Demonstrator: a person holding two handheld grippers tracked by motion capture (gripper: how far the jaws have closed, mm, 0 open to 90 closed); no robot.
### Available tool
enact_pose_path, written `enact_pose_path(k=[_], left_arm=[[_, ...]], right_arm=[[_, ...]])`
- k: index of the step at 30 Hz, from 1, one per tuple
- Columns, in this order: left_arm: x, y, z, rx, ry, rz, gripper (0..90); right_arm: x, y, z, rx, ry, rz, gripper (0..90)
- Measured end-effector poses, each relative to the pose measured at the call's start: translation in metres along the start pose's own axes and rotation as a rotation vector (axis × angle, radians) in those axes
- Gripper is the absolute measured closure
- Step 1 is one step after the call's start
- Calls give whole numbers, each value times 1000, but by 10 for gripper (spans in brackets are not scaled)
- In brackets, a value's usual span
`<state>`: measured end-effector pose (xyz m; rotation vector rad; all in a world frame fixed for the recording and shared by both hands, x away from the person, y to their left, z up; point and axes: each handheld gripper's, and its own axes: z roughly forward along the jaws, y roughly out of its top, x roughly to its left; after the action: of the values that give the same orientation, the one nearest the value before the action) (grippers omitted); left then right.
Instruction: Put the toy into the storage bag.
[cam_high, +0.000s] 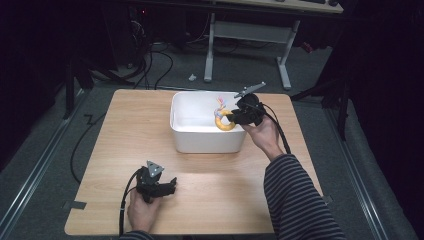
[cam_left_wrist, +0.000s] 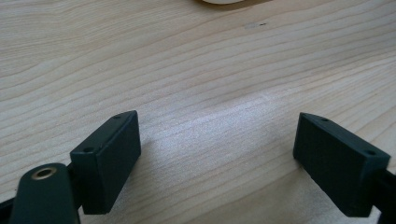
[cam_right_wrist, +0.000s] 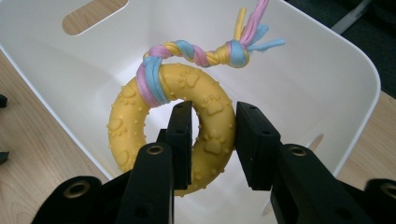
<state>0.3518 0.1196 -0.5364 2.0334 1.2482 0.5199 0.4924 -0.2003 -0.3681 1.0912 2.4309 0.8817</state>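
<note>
A high camera looks forward and down over the whole wooden table (cam_high: 215, 190). The left gripper camera skims close along bare tabletop, perhaps catching the white bin's (cam_high: 200, 135) base. The right gripper camera (very close) peers into that bin.

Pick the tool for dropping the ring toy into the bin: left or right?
Right. The right tool is shut on the yellow ring toy, holding it over the white bin. The left tool is open over bare table, near the front edge.
</note>
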Motion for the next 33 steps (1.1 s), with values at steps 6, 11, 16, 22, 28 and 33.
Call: enact_pose_path(k=[6,11,16,22,28,33], left_arm=[[0,0,0,0,0,0,153],[0,0,0,0,-1,0,153],[0,0,0,-2,-1,-2,153],[0,0,0,-1,-1,-1,153],[0,0,0,-1,-1,-1,153],[0,0,0,-1,-1,-1,153]], right_arm=[[1,1,5,7,5,8,685],[1,1,10,15,11,7,685],[3,1,16,35,18,11,685],[3,1,20,54,27,10,684],[4,1,22,69,30,6,684],[5,0,24,82,33,11,683]])
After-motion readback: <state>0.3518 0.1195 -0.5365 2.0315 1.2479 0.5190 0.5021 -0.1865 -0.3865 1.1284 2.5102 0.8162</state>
